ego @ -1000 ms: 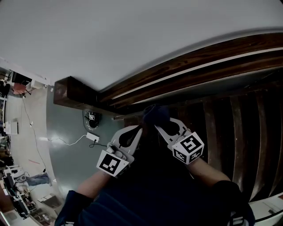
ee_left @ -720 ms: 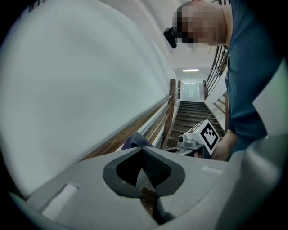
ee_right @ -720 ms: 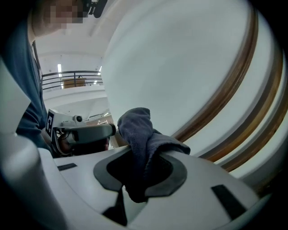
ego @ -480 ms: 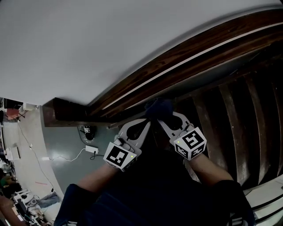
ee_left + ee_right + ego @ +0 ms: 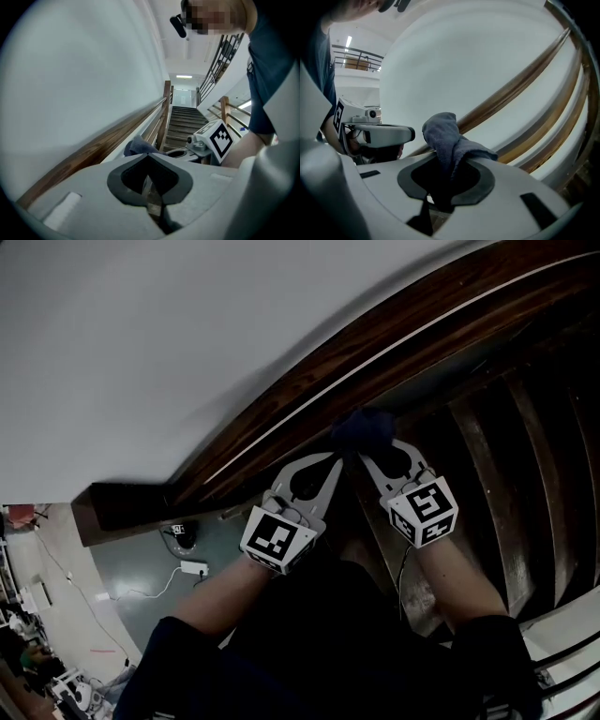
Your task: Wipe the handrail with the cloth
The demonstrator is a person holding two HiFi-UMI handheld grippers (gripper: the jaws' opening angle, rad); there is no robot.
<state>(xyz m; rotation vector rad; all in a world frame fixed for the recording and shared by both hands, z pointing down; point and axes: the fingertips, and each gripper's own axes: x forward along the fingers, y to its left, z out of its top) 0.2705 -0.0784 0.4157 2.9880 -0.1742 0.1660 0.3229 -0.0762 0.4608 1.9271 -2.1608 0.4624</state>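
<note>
A dark wooden handrail (image 5: 281, 418) runs up along the white wall (image 5: 141, 352), from lower left to upper right. A dark blue cloth (image 5: 364, 427) is pressed against the handrail. My right gripper (image 5: 362, 452) is shut on the cloth (image 5: 445, 138), which bunches up out of its jaws against the handrail (image 5: 511, 89). My left gripper (image 5: 336, 457) sits just to the left, tips closed together and nearly touching the right one. In the left gripper view, the cloth (image 5: 137, 146) lies just past my left gripper (image 5: 149, 155), beside the handrail (image 5: 89, 152).
Dark stair treads (image 5: 487, 456) descend on the right. A staircase (image 5: 185, 122) climbs ahead, with railings (image 5: 220, 56) at the right. A grey landing floor (image 5: 141, 568) far below carries a white power strip (image 5: 195, 568) with a cable. The person's forearms (image 5: 441, 568) fill the lower middle.
Both grippers and the cloth have slid up along the handrail, toward the upper right in the head view. The landing below has dropped toward the frame's lower left.
</note>
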